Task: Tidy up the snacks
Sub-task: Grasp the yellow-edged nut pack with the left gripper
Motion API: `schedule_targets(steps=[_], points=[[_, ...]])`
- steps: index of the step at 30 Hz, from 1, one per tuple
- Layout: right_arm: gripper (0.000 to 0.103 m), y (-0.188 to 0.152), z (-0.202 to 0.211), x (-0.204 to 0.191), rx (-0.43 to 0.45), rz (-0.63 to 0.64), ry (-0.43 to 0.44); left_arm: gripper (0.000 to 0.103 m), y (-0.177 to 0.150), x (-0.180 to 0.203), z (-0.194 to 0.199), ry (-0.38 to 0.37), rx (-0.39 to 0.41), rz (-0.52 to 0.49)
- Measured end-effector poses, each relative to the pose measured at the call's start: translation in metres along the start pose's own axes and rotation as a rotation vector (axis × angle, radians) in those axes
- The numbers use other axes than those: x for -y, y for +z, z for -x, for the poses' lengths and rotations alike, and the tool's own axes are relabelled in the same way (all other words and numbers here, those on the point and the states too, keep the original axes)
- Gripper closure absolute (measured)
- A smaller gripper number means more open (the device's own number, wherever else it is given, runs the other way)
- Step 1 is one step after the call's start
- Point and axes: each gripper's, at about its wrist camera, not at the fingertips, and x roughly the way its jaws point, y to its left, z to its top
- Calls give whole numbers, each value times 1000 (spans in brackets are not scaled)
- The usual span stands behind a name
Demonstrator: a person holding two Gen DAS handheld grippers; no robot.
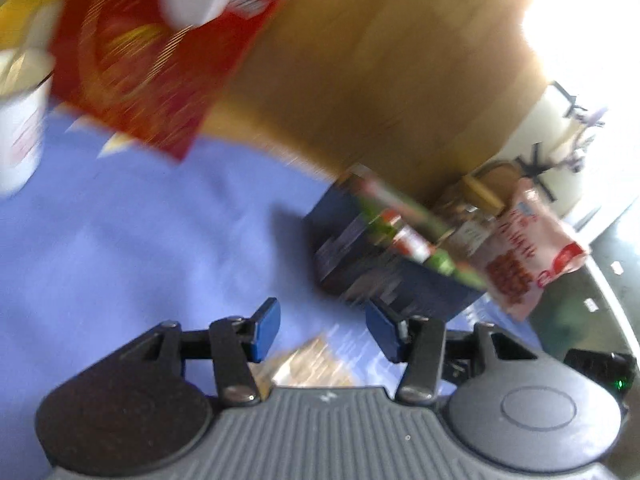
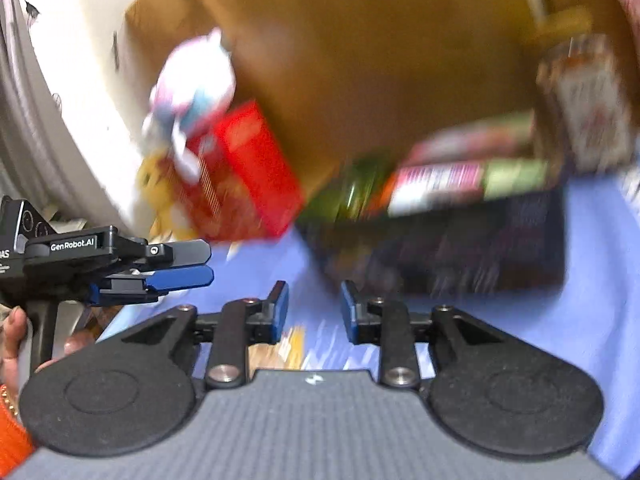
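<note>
Both views are motion-blurred. My left gripper (image 1: 323, 330) is open and empty above a lilac cloth (image 1: 140, 240). A dark blue basket (image 1: 384, 276) ahead on the right holds green and red snack packs (image 1: 404, 228), and a pink pouch (image 1: 524, 252) leans at its right end. A red snack box (image 1: 148, 68) lies at the upper left. My right gripper (image 2: 314, 304) is open and empty, close in front of the same basket (image 2: 452, 248) with its packs (image 2: 452, 176). The red box (image 2: 244, 176) stands to the left. The left gripper (image 2: 176, 268) shows at the left of the right wrist view.
A white cup (image 1: 20, 128) stands at the far left. A brown cardboard wall (image 1: 384, 68) rises behind the cloth; it fills the back of the right wrist view (image 2: 380, 52). A white and pink soft packet (image 2: 192, 88) sits above the red box. A small tan packet (image 1: 312, 364) lies under my left gripper.
</note>
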Motion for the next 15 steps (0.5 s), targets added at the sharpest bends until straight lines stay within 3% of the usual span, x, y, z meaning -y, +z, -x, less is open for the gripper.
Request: schedule_targets(steps=[4,6,10,15], points=[[68,-16,-23,-2,-95,-35,15,48,-25,-17,10,-9,-10,72],[62,-20,-33,-5,-118,-40,16,48,-32,-18,10,-22,-19,77],[58,-30,-46,-20,-147,-33,43,57,-42,-20,-11,-3,-75,92],[59,-39,-39,-34,-154,8,43,62,-50,-14,-10,-6,-69,65]])
